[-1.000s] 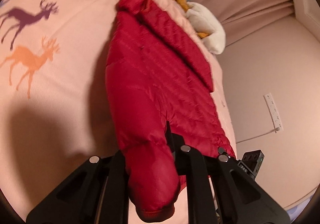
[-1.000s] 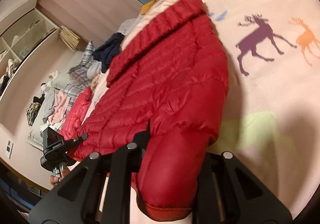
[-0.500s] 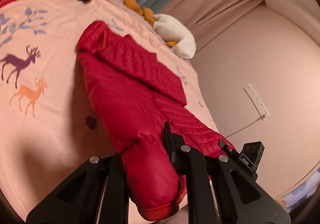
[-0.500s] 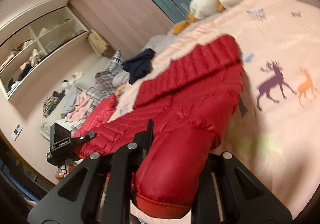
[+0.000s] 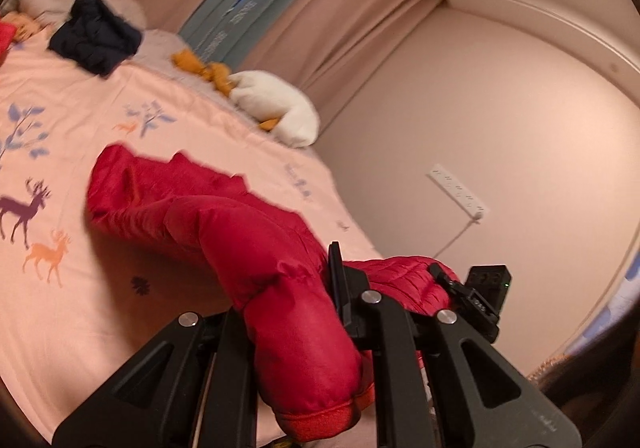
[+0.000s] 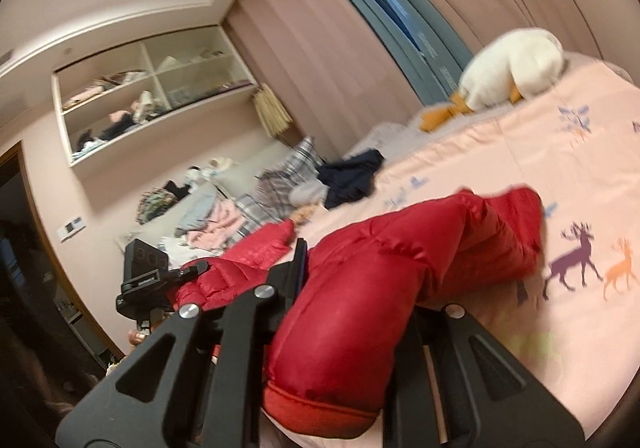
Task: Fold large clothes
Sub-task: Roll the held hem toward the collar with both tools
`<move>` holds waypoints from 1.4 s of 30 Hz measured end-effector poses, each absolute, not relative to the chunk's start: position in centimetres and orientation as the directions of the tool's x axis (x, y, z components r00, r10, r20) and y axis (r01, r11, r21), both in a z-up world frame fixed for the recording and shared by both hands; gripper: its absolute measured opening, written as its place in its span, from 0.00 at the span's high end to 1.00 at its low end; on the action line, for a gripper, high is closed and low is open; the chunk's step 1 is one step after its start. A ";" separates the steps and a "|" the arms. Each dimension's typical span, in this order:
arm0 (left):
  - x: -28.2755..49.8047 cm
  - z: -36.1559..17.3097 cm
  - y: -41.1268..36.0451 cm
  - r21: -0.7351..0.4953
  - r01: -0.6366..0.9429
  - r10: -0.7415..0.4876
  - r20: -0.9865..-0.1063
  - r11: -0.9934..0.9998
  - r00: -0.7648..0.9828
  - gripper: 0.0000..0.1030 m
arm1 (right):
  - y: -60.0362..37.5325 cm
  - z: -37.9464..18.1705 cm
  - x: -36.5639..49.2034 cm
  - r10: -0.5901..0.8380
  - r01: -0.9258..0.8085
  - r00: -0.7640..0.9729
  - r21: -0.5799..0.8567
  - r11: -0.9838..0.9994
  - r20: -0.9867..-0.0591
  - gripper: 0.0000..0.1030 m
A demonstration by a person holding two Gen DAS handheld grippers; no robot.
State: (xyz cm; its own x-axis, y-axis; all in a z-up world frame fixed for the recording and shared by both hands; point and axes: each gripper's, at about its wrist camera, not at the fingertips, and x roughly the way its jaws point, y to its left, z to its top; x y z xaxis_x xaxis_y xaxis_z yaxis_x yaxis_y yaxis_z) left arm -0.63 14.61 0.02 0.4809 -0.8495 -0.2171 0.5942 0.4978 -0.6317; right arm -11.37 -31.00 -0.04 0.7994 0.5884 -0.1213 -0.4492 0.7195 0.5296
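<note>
A red puffer jacket lies lengthwise on the pink bedspread printed with deer. Its far end rests on the bed while its near end is held up in the air. My left gripper is shut on one padded near corner, whose ribbed cuff hangs down between the fingers. My right gripper is shut on the other near corner of the jacket in the same way. Each view shows the other gripper off to the side, holding the same raised edge.
A white plush goose lies at the far edge of the bed, by the curtains. A dark navy garment and a pile of mixed clothes sit at the far left. A power strip hangs on the wall.
Both grippers have risen together with the jacket's near end, lifting it off the bed and bunching it towards the far end. Both views have rolled and now look more level across the room.
</note>
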 end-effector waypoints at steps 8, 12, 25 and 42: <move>-3.3 2.8 14.7 -0.578 0.696 -0.888 -0.122 0.426 0.443 0.88 | -31.3 2.2 -13.6 0.629 -0.551 0.777 0.484 0.680 0.000 0.85; -3.6 3.2 14.6 -0.555 0.726 -0.897 -0.094 0.407 0.431 0.88 | -31.8 2.5 -13.5 0.640 -0.577 0.767 0.484 0.657 0.046 0.84; 2.8 -0.6 14.5 -0.652 0.522 -0.798 -0.226 0.550 0.558 0.86 | -32.7 -0.1 -5.4 0.529 -0.397 0.843 0.555 0.731 -0.094 0.83; 12.7 -6.5 11.8 -0.633 0.282 -0.645 -0.464 0.721 0.607 0.83 | -33.1 -6.3 5.1 0.421 -0.168 0.838 0.571 0.803 -0.346 0.83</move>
